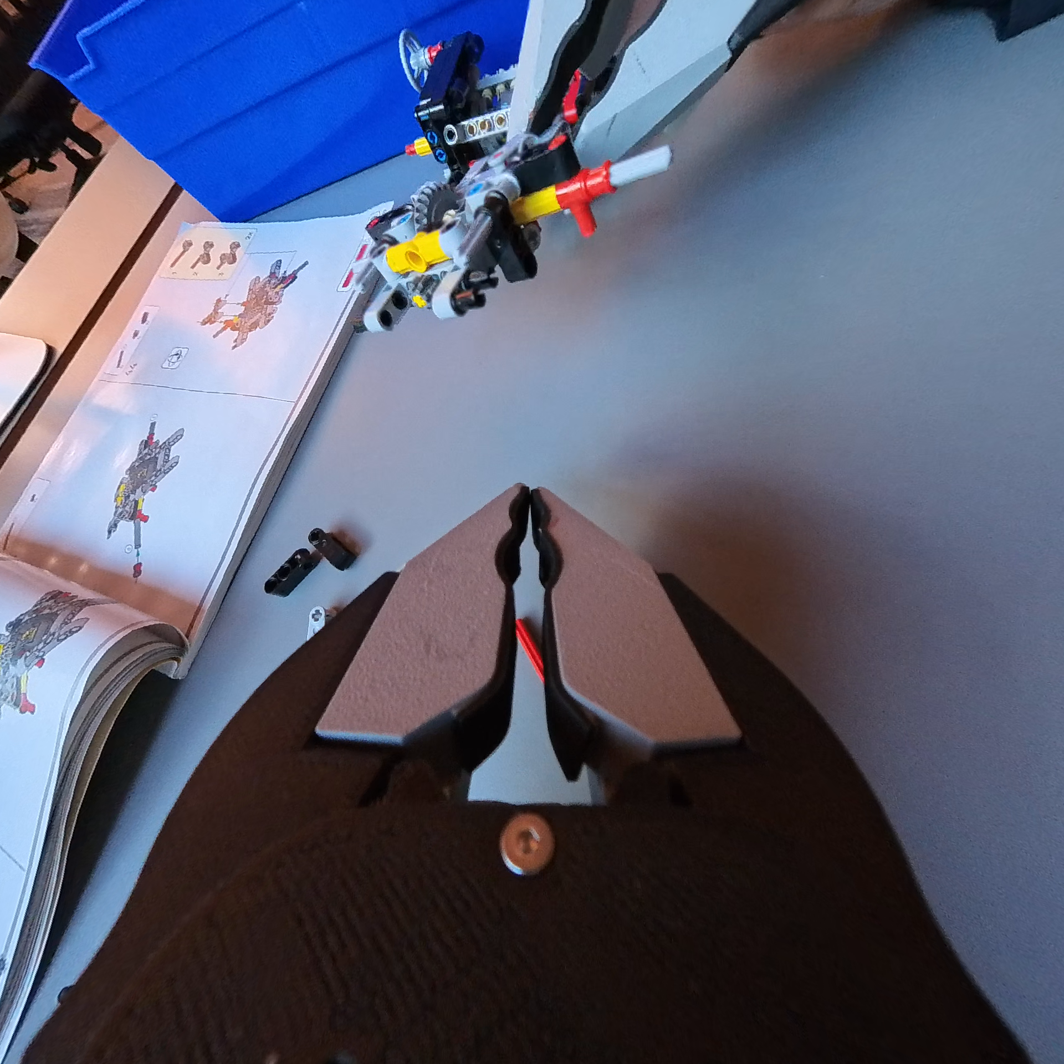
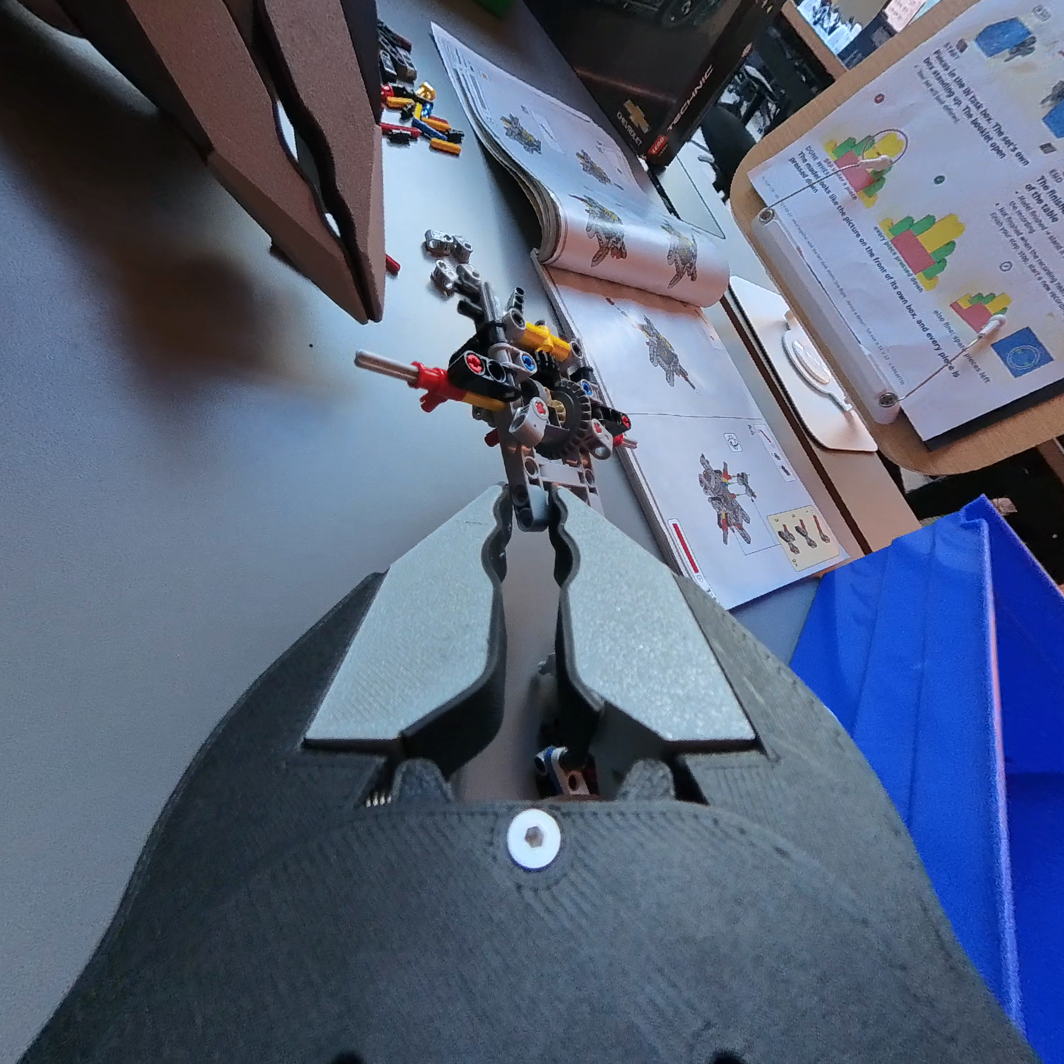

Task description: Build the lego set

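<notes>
Right gripper (image 2: 532,512) was clamped on the grey beam (image 2: 529,506) at the near end of the brick assembly (image 2: 518,391); its long axis ran straight ahead from the fingertips. Left gripper (image 1: 529,498) was fully closed, empty, well short of it. Farther off, blue bin (image 1: 259,86), contents hidden.

Soft daylight, warm orange-tinged shadows on table (image 1: 748,357), fisheye edges, slight blur
</notes>
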### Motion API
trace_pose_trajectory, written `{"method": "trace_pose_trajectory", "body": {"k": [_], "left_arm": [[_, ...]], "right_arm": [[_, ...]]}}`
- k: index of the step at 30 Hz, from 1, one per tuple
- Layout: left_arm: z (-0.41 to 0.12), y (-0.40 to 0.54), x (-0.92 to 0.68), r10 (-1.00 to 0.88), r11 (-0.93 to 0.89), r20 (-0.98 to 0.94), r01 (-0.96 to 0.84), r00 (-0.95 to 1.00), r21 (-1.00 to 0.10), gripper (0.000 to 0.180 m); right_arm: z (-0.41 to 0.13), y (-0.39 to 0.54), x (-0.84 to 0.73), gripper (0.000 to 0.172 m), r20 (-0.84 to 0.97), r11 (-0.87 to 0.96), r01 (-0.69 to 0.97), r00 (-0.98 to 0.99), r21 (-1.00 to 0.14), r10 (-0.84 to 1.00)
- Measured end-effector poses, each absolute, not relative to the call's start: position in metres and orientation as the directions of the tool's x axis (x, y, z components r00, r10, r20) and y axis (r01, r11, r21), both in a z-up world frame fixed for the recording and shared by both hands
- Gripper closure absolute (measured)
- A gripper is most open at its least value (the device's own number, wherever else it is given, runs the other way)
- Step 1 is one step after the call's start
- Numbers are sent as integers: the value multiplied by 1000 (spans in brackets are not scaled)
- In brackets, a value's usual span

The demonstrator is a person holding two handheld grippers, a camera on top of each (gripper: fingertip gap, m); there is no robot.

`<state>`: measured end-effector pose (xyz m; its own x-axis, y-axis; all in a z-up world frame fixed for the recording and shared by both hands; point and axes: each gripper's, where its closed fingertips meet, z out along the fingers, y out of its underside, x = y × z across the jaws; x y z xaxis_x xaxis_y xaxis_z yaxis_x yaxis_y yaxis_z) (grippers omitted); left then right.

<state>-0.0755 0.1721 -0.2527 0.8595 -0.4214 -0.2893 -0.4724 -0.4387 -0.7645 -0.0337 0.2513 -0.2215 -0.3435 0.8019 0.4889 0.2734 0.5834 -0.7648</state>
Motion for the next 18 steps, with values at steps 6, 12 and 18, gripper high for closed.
{"method": "trace_pose_trajectory", "body": {"k": [6,12,18], "left_arm": [[-253,172,-76,-421,-438,-291,-473,859,-764,180],[-252,172,-76,-421,-437,-292,-474,859,-764,180],[-252,172,-75,-421,-437,-294,-476,858,-763,180]], "right_arm": [[-222,250,-34,162,511,603,268,-341,-752,789],[-221,251,-34,162,524,609,263,-330,-748,785],[-220,251,-35,162,534,617,258,-324,-744,781]]}}
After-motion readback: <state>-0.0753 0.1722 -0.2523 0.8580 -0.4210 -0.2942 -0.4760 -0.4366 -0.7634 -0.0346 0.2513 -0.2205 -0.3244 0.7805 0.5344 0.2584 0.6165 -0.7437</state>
